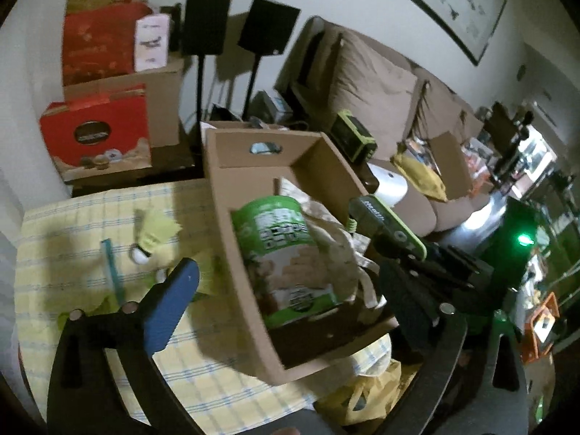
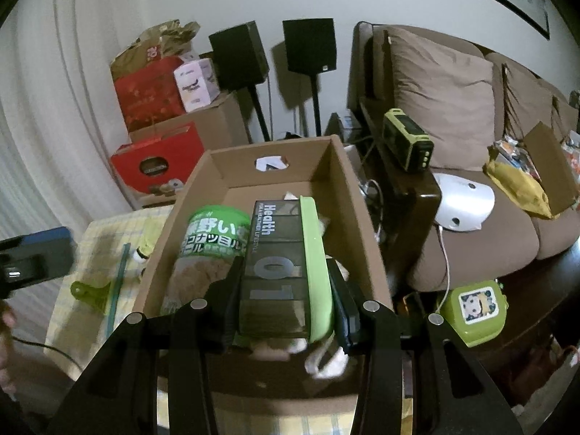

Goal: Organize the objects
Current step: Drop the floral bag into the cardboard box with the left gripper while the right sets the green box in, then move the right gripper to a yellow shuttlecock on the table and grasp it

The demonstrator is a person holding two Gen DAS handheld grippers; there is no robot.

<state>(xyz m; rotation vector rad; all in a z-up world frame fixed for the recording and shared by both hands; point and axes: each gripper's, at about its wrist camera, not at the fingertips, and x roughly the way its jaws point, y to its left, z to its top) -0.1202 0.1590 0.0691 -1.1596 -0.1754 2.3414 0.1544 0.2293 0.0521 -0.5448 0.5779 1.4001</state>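
The cardboard box [image 2: 340, 181] stands on the worktop [image 1: 72, 217], which is covered by a yellow checked cloth. Already inside it lie a green-labelled canister [image 2: 206, 250], on its side against the left wall, and some crumpled paper or cloth beside it. The right hand-held gripper [image 2: 284, 304] is clamped on a dark pill organiser [image 2: 275, 268] with a green lid edge, held over the open box with the pads pressing both long sides; it has not been set down. The left hand-held gripper [image 1: 286, 282] stands wide apart with nothing between its fingers, one blue pad [image 1: 170, 301] showing over the cloth left of the box. Items not yet stowed remain on the cloth: a green clip [image 2: 88, 291], a teal stick-like item [image 2: 117, 282], and a small white-and-green object [image 1: 143, 250] whose identity is unclear. Judgement: the task is partly complete; the organiser's placement is in hand, and at least three loose items are outstanding.
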